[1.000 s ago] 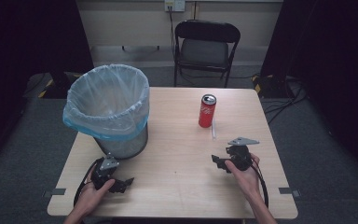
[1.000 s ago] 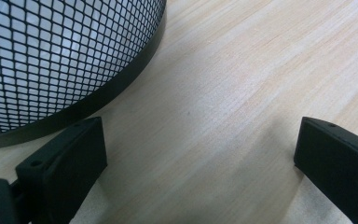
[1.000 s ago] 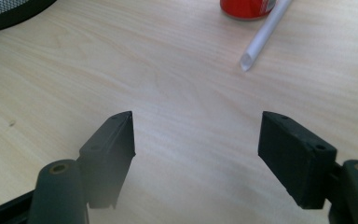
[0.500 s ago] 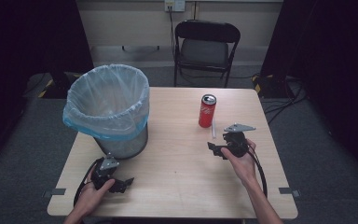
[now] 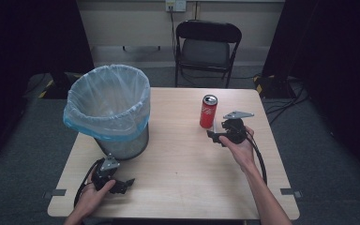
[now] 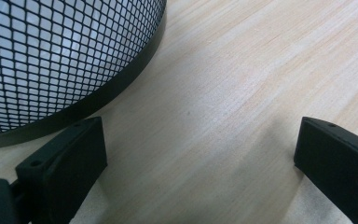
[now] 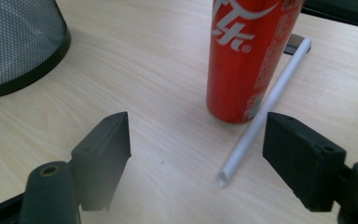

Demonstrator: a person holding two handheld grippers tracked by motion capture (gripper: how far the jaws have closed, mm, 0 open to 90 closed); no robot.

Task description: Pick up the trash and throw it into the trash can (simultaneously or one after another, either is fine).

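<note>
So you've got one red soda can (image 5: 208, 111), one white straw (image 7: 262, 111) and one mesh trash bin (image 5: 110, 110) with a blue liner on the table (image 5: 187, 183). The can stands upright toward the table's far right, with the straw lying flat just beside it. Your right gripper (image 5: 217, 137) sits near the can, jaws spread wide with nothing between them, forearm angled in from the bottom. Your left gripper (image 5: 125, 184) rests low by the bin's base, jaws wide apart too, holding nothing.
</note>
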